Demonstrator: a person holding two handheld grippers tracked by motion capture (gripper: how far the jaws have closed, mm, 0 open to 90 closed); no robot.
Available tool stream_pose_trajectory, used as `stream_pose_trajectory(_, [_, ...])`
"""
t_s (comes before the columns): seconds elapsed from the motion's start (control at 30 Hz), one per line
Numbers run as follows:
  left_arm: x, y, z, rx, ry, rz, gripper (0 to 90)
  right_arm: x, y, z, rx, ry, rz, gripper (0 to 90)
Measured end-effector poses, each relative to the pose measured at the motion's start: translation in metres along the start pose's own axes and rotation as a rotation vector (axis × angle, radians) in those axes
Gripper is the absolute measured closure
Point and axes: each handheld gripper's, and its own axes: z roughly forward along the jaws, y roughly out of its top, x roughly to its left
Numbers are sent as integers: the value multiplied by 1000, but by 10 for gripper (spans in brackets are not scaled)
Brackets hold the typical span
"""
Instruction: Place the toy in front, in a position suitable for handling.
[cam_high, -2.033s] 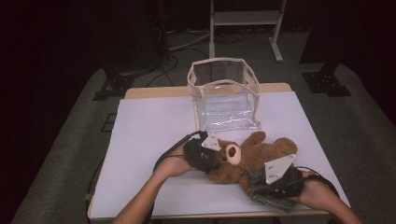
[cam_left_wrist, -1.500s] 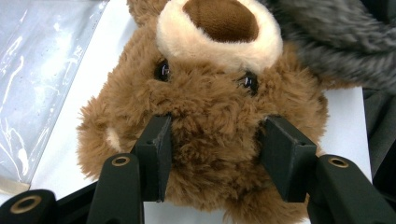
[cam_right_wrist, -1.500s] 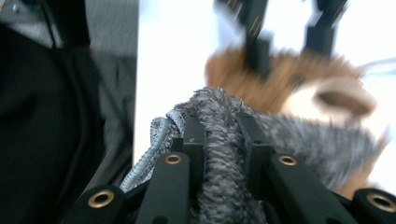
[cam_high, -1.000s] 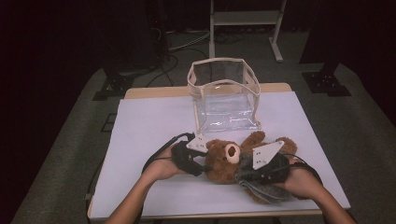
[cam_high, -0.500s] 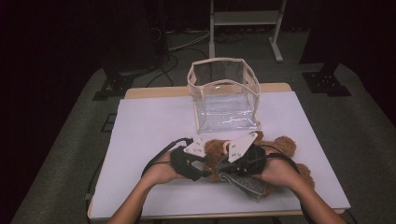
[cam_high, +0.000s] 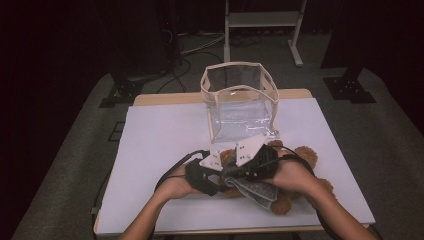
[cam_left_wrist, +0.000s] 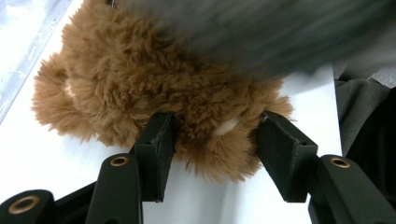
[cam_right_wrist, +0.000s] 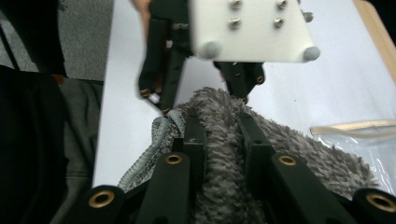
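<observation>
Your left gripper (cam_high: 216, 176) lies low over the white table (cam_high: 160, 135), its jaws set on either side of a furry part of the brown teddy bear (cam_high: 292, 165). In the left gripper view the two black fingers (cam_left_wrist: 156, 144) press into the fur of the teddy bear (cam_left_wrist: 154, 79) from both sides — clamped on it, with a tuft bulging out between and below the pads. The bear rests on the table directly ahead of these fingers, and a blurred grey mass crosses just above it.

Your right gripper (cam_high: 235, 172) meets the left one over the bear, the two grey plates nearly touching in the high view. In the right gripper view its fingers (cam_right_wrist: 194, 135) stand close together, clamped on a fold of grey fleecy cloth (cam_right_wrist: 224, 135). The cloth rises between the pads to a ridge just past the fingertips, and a twisted grey edge hangs off to the left of the left finger. Beyond the fingertips, very near, sits the left gripper (cam_right_wrist: 205, 79) with its pale plate.

In the high view the grey cloth (cam_high: 257, 189) drapes below the right gripper across the bear's body. A clear bag with a cream rim (cam_high: 239, 100) stands upright on the table beyond both sets of fingers, apart from them.
</observation>
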Motion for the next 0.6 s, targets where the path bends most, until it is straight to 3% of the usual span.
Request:
stream_pose_trajectory(0.13, [0, -5, -1, -3, 1, -9, 460, -11, -13, 17, 40, 23, 46, 757])
stream_pose_trajectory(0.2, [2, -7, -3, -8, 11, -14, 456, -9, -25, 18, 56, 32, 65, 757])
stream_pose_trajectory(0.33, [5, -5, -3, -19, 21, -31, 438, -1, -40, 11, 36, 44, 93, 758])
stream_pose_trajectory(0.43, [4, 1, 2, 1, 16, -12, 446, 1, -35, 8, 52, 49, 91, 757])
stream_pose_trajectory(0.5, [2, 1, 5, -7, 5, -22, 446, 1, -28, 6, 50, 45, 70, 756])
stream_pose_trajectory(0.6, [0, -3, 5, -16, -14, -30, 450, -5, -14, 6, 5, 35, 61, 756])
